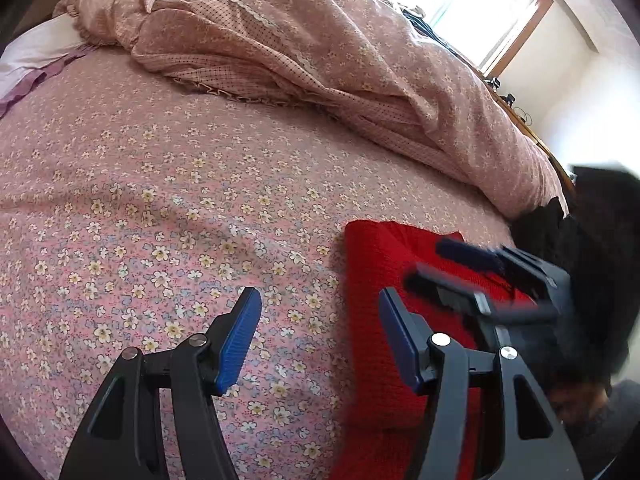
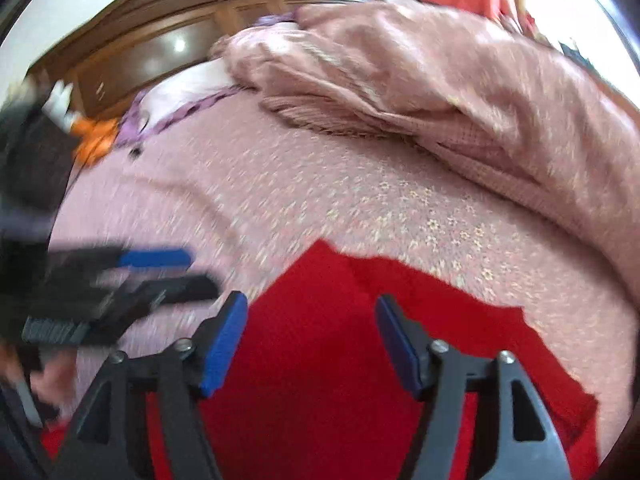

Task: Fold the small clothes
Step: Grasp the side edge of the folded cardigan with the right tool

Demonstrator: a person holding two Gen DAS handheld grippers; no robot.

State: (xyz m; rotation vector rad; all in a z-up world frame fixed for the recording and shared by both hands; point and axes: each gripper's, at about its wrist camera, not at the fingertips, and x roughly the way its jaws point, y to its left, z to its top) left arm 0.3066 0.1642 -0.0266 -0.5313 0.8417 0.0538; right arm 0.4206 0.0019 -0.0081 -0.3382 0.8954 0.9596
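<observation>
Both grippers gape, left gripper (image 1: 320, 336) and right gripper (image 2: 310, 340), above red garment (image 2: 320, 340).

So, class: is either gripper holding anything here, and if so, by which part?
Nothing is held: the left gripper and right gripper are both open above the red garment.

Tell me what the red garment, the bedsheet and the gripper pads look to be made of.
Red garment: probably knit or waffle-weave fabric, matte; a fine ribbed grid shows.
Floral bedsheet: likely thin printed cotton, matte; small flowers, soft creases.
Left gripper pads: blue, seemingly ribbed rubber or plastic; fine ridges visible.
</observation>
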